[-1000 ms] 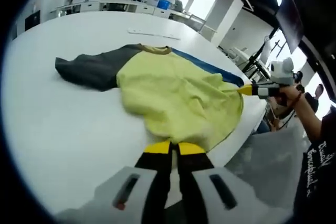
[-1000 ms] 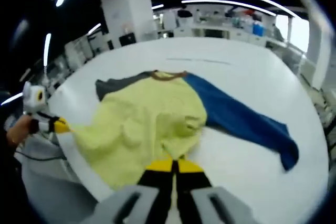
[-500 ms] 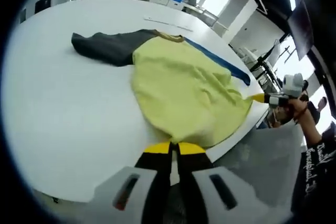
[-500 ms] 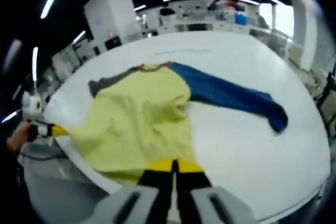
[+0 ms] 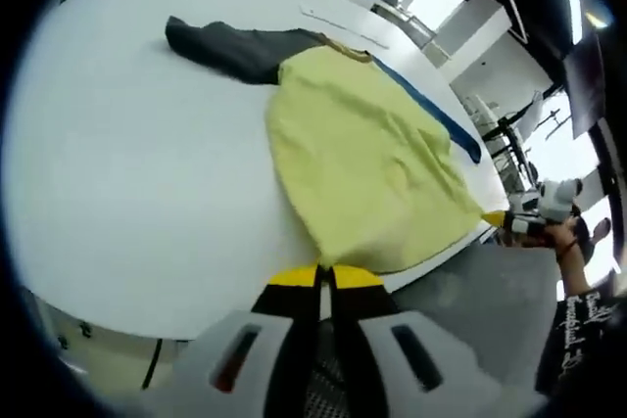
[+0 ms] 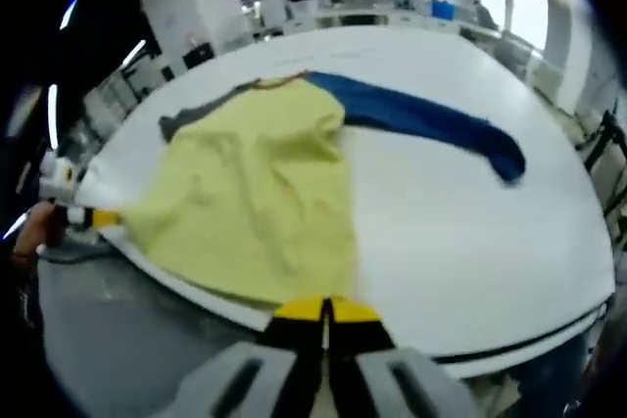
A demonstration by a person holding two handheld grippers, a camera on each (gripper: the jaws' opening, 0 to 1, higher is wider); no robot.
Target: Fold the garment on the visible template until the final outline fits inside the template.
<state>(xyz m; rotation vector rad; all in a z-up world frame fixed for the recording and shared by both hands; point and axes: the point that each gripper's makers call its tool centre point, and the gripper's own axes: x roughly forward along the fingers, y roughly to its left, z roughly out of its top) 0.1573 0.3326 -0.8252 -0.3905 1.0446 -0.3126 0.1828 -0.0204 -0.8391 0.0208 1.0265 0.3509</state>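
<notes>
You have drawn the shirt (image 5: 367, 163) back toward the near rim of the table (image 5: 127, 183) since a second ago: its yellow body then lay bunched and creased, and now it lies stretched far smoother, with the hem hanging just over the rim. The blue sleeve (image 6: 421, 119), which ran down across the table before, now stretches out straighter and farther from your right gripper (image 6: 325, 308). The grey sleeve (image 5: 230, 46) trails away on the far side.

Your left gripper (image 5: 324, 277) has its yellow-tipped black jaws pressed together with one hem corner between them. The right gripper's jaws are likewise closed, with the other hem corner at their tips; the cloth meets the tips there, though the pinch itself is hard to see.

The shirt is soft knit cloth, pale yellow in the body, with a brownish collar (image 6: 279, 80) and one sleeve dark grey, the other deep blue. Faint wrinkles run along the body. The table is round, white, smooth and matt, with a dark line along its edge in the right gripper view. Two thin pale strips (image 5: 338, 24) lie on it beyond the collar.
</notes>
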